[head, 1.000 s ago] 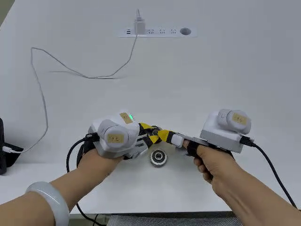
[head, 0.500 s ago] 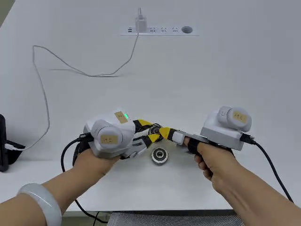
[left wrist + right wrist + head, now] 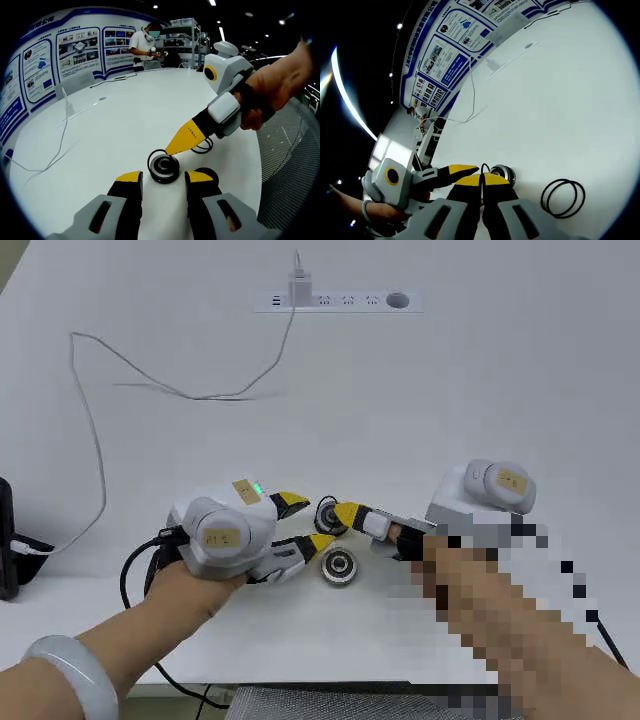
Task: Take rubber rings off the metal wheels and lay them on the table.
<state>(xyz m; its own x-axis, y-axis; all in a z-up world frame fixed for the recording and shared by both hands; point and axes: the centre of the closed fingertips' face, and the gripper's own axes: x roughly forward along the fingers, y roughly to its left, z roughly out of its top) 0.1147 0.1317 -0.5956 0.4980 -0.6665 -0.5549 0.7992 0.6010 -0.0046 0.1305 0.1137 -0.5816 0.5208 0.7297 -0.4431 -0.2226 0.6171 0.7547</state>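
Your right gripper [image 3: 481, 179], jaws shut on the rubber ring [image 3: 484, 168] half off the metal wheel [image 3: 164, 167] on the table [image 3: 450, 390], may drag that wheel along, since your left gripper [image 3: 307, 522] stands open beside it, not clamping.

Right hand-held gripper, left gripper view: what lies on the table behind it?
Loose black rubber rings lie there; the right hand-held gripper covers part of them.

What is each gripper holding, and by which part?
The right gripper pinches a rubber ring by its rim, at the wheel; the left gripper is open, holding nothing.
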